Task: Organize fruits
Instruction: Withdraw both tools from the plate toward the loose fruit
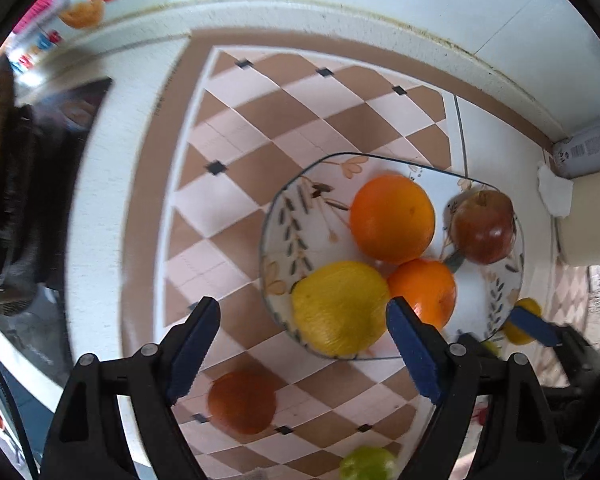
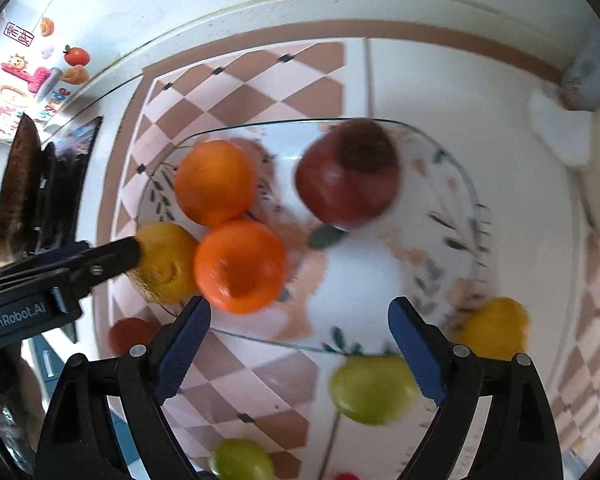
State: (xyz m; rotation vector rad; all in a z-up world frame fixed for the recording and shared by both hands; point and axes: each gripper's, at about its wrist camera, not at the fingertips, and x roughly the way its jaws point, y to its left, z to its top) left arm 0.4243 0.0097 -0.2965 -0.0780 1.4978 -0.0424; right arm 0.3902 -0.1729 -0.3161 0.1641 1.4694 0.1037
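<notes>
On the checkered table, our plate (image 2: 456,184) holds two oranges, a lemon (image 1: 340,308) and an apple; both grippers (image 1: 300,344) (image 2: 300,340) gape empty. We judge the green fruit (image 2: 374,388) firm, smooth, roll-prone: grip across its middle.

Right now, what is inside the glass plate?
The glass plate holds two oranges, one yellow fruit and one red apple. Whatever lies beneath the fruits is covered.
</notes>
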